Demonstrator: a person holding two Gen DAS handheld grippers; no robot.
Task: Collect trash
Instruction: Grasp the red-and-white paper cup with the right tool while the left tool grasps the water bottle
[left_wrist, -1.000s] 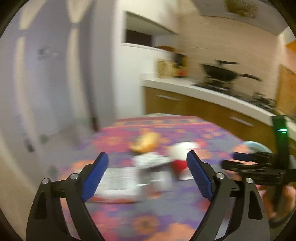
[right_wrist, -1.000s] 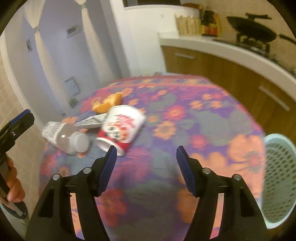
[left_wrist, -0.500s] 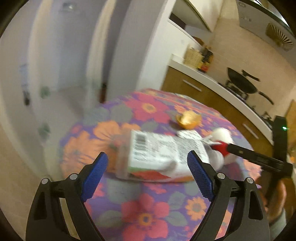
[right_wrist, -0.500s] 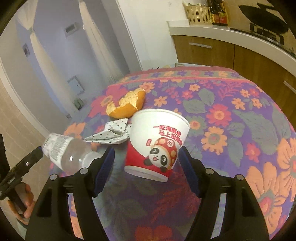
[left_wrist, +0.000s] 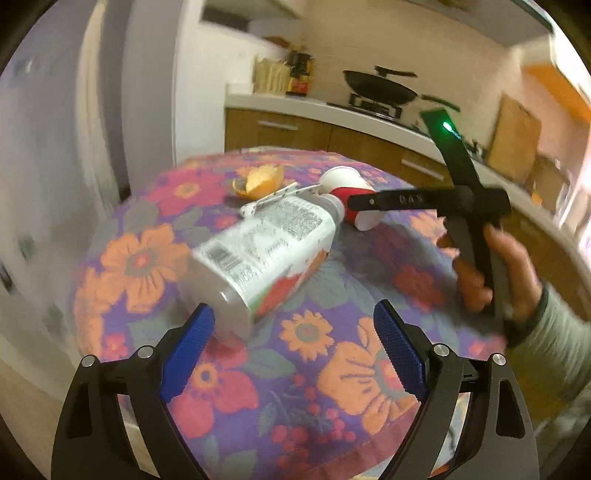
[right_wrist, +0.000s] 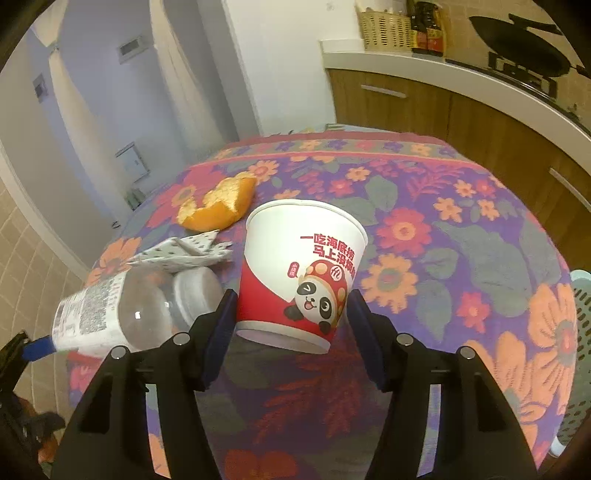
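Observation:
A red and white paper cup (right_wrist: 301, 273) with a panda print lies on its side on the flowered tablecloth (right_wrist: 443, 258). My right gripper (right_wrist: 290, 314) is open, its fingers on either side of the cup's base. A clear plastic bottle (left_wrist: 262, 251) with a white label lies on its side. My left gripper (left_wrist: 293, 350) is open just short of the bottle's bottom end. A folded paper scrap (right_wrist: 181, 251) and an orange peel (right_wrist: 218, 205) lie behind the bottle. The cup also shows in the left wrist view (left_wrist: 347, 192), with the right gripper (left_wrist: 424, 201) at it.
A pale blue mesh basket (right_wrist: 576, 354) stands at the table's right edge. A kitchen counter (right_wrist: 461, 74) with a wok (left_wrist: 380, 86) on a stove runs behind the table. The table's left edge drops to the floor.
My right gripper has moved forward so its fingers now flank the cup. My left gripper has turned and come closer to the bottle's bottom end.

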